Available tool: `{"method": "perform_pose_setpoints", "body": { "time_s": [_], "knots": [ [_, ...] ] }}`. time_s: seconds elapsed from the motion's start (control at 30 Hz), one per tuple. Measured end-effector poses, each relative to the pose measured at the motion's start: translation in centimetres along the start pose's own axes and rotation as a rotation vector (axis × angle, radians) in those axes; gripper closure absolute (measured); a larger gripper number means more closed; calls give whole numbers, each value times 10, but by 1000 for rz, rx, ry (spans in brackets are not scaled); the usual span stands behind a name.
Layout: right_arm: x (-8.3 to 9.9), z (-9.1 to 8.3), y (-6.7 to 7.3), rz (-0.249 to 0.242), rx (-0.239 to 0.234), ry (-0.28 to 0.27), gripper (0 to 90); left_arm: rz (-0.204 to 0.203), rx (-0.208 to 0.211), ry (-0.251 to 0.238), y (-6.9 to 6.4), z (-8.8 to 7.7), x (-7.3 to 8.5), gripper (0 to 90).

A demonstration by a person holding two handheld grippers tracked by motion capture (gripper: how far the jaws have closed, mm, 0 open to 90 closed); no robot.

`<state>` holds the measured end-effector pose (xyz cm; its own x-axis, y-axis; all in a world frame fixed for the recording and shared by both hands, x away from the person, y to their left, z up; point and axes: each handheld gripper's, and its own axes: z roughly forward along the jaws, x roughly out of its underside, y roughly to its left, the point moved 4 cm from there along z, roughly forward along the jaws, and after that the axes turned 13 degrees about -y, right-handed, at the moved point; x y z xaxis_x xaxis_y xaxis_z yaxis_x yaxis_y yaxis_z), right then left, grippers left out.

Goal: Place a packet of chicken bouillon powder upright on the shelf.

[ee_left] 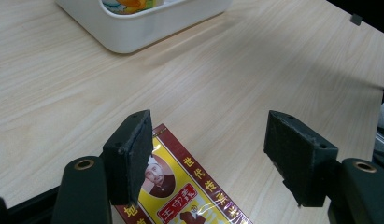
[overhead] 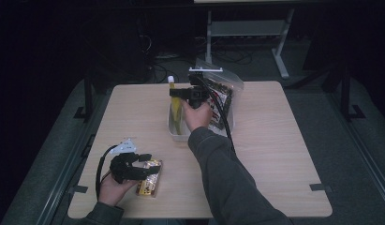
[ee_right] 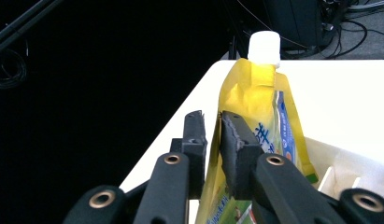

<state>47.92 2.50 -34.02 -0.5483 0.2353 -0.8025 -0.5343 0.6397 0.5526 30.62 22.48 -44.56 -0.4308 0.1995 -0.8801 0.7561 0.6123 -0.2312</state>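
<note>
Right tool [ee_right: 212, 140] is clamped on the upright yellow spout pouch [ee_right: 255, 107] over the white bin [overhead: 177, 132], long axis vertical, while the left tool [ee_left: 208, 158], spread wide, is held above the snack packet [ee_left: 180, 191] on the tabletop [ee_left: 227, 74].

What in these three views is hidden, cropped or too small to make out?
- Yellow spouted pouch: right gripper view, its lower part is covered by the right hand-held gripper; the print is cut off.
- Red and yellow packet: left gripper view, cropped by the bottom edge and partly behind one pad of the left hand-held gripper.
- White bin: high view, contents largely behind the person's right hand; the labels are too small to read.
</note>
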Motion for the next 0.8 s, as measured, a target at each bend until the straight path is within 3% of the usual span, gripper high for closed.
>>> {"method": "perform_pose_setpoints", "body": {
  "time_s": [0.1,0.33,0.8],
  "knots": [
    [1,1,-1,-7,6,16,848,2,-7,3,1,-1,0,308],
    [-1,-4,0,1,-11,31,740,8,-24,11,1,-1,1,288],
    [-8,-29,5,-42,-23,97,610,27,-66,33,-1,1,4,245]
  ]
}}
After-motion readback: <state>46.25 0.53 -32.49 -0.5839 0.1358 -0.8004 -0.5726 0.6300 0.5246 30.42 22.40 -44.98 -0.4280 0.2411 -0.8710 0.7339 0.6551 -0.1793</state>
